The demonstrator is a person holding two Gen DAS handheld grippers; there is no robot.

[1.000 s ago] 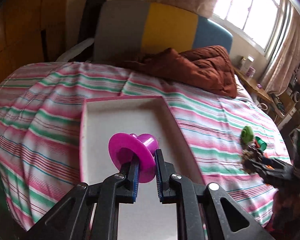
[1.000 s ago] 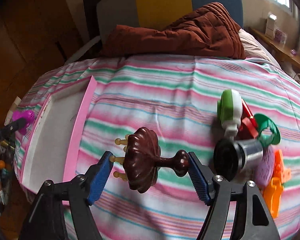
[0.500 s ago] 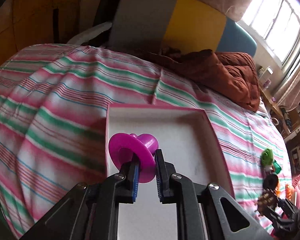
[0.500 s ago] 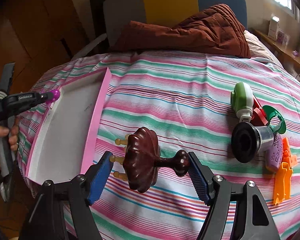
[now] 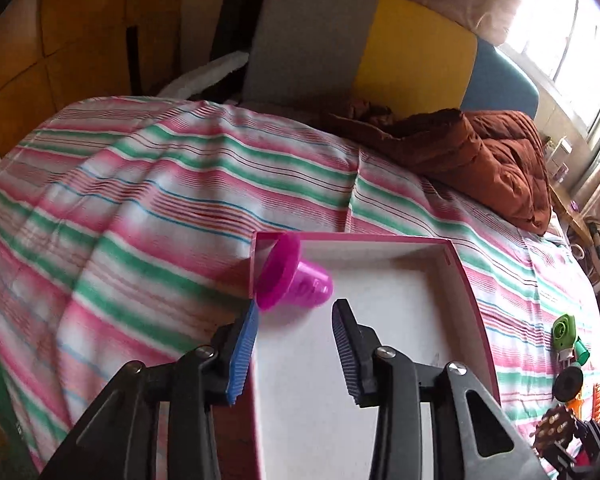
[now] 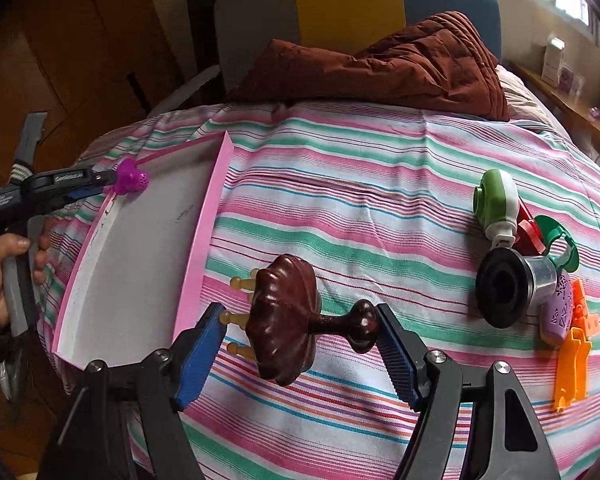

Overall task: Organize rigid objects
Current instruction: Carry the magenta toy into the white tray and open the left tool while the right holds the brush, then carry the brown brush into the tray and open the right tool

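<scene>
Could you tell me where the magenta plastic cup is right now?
In the left wrist view, the magenta cup lies tipped at the pink tray's far-left corner.

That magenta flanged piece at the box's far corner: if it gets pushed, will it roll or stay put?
The magenta piece lies on its side, round flange beside a tapered body, so it would probably roll in a curve. The box wall beside it may stop it. It looks like light, rigid plastic.

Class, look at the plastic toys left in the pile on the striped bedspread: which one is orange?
The flat orange piece at the pile's near right edge; its neighbours are green-and-white, purple and black-and-silver.
</scene>
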